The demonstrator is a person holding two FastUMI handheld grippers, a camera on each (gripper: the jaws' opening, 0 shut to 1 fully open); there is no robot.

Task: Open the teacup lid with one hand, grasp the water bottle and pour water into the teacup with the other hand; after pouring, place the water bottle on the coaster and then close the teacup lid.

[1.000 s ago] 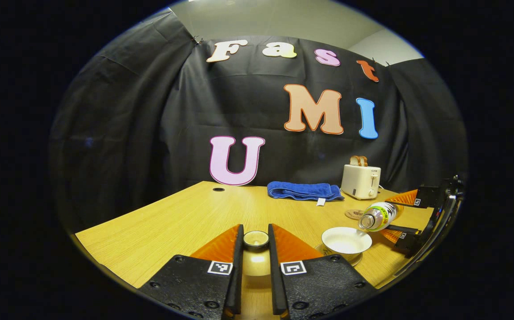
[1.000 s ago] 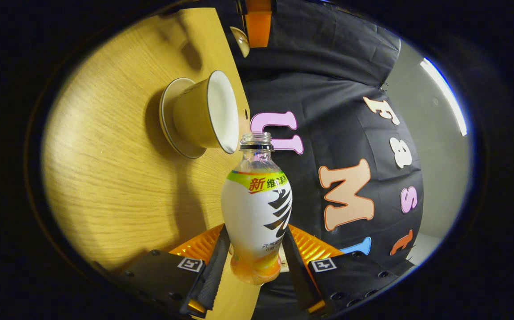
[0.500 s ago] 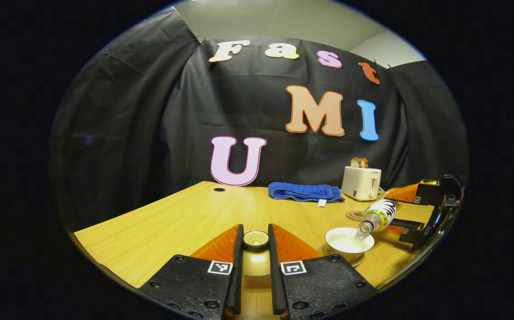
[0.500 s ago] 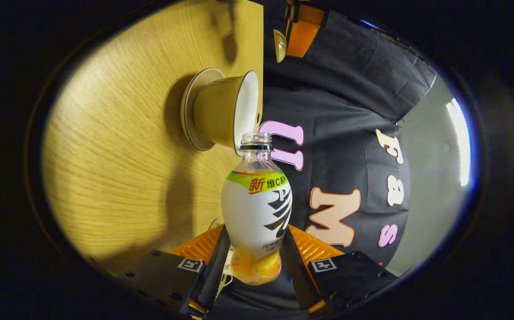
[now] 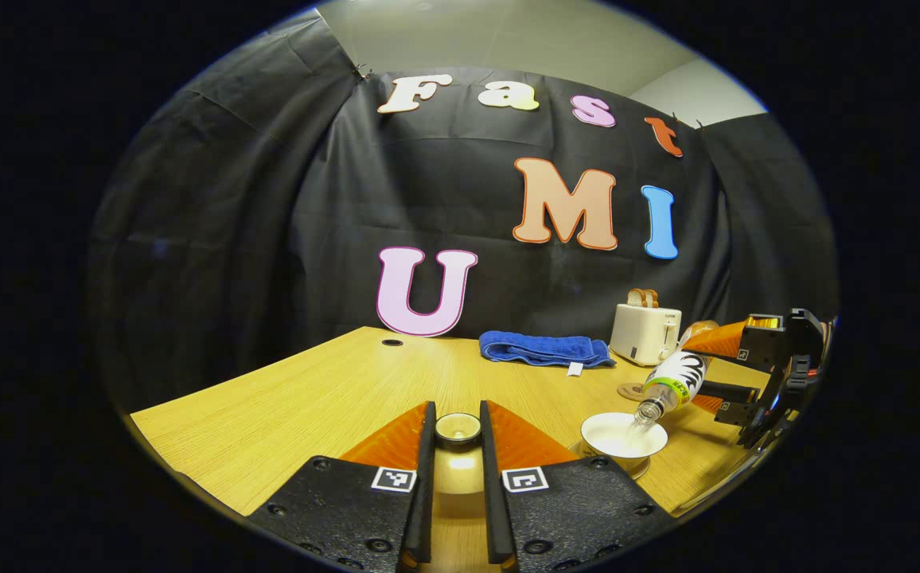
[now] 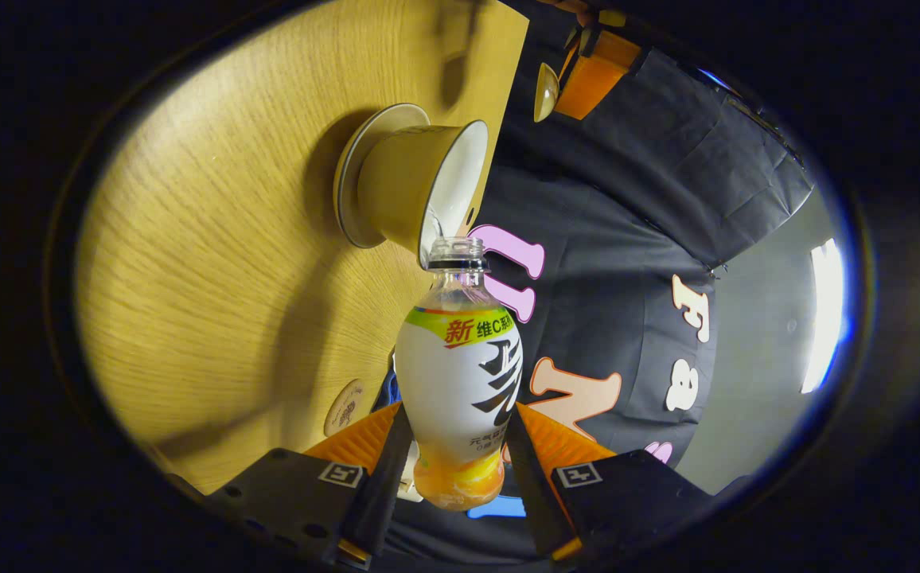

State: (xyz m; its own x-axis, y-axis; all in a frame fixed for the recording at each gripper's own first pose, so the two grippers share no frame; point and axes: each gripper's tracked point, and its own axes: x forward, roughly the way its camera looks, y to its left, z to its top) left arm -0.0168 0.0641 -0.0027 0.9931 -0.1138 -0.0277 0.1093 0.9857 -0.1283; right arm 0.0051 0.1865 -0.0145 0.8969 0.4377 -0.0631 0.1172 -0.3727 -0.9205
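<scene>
Right gripper [image 6: 448,454] clamps tipped bottle [image 6: 460,374] over teacup [image 6: 416,187]; left gripper [image 5: 457,446] apparently pinches lid [image 5: 458,428]. Risk: overshooting rim, spilling.

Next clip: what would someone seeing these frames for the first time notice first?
The white-labelled plastic water bottle, clamped in the right gripper, is tipped with its open neck over the white-lined teacup on its saucer. In the left gripper view, the left gripper holds the small round teacup lid off to the cup's side. Behind them a blue folded towel and a white toaster sit along the wooden table's far edge.
</scene>
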